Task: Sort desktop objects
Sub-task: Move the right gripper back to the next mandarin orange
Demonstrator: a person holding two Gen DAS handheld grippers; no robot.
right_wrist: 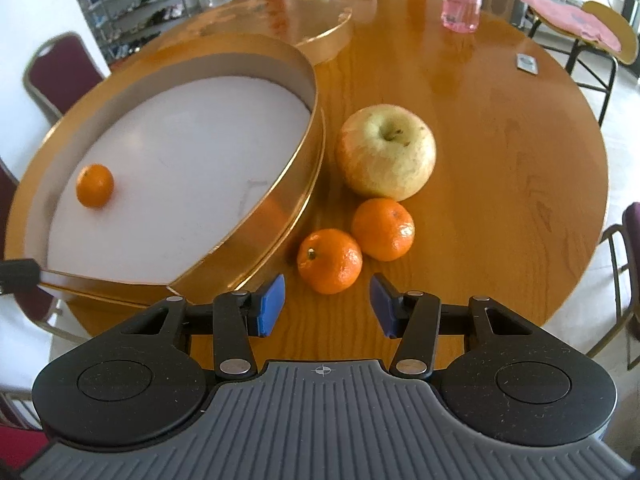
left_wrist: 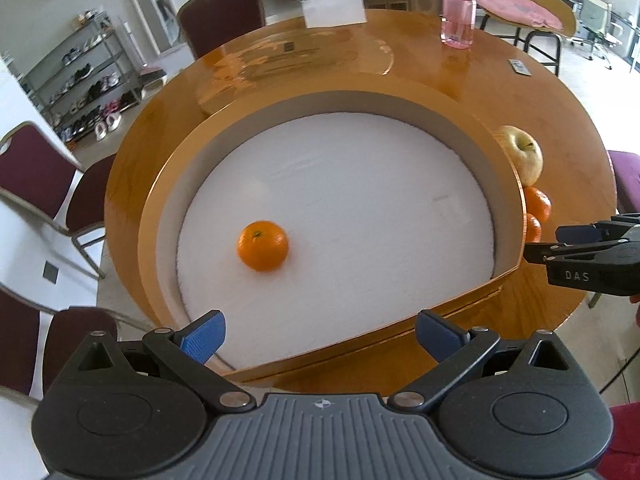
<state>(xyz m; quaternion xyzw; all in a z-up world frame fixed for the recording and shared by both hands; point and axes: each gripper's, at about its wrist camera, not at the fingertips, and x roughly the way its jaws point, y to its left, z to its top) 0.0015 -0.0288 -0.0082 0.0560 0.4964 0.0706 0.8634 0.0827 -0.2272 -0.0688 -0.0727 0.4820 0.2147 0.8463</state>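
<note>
Left wrist view: left gripper wide open, empty, over gold-walled round box; lone orange mandarin on its white liner. Right wrist view: right gripper part open, empty; two loose mandarins and yellow-green apple on round wooden table, fully visible only here.

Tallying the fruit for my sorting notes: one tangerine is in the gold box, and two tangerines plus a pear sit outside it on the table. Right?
Nearly. The right wrist view shows an apple, not a pear. One tangerine is in the gold box; two tangerines sit outside on the table.
</note>
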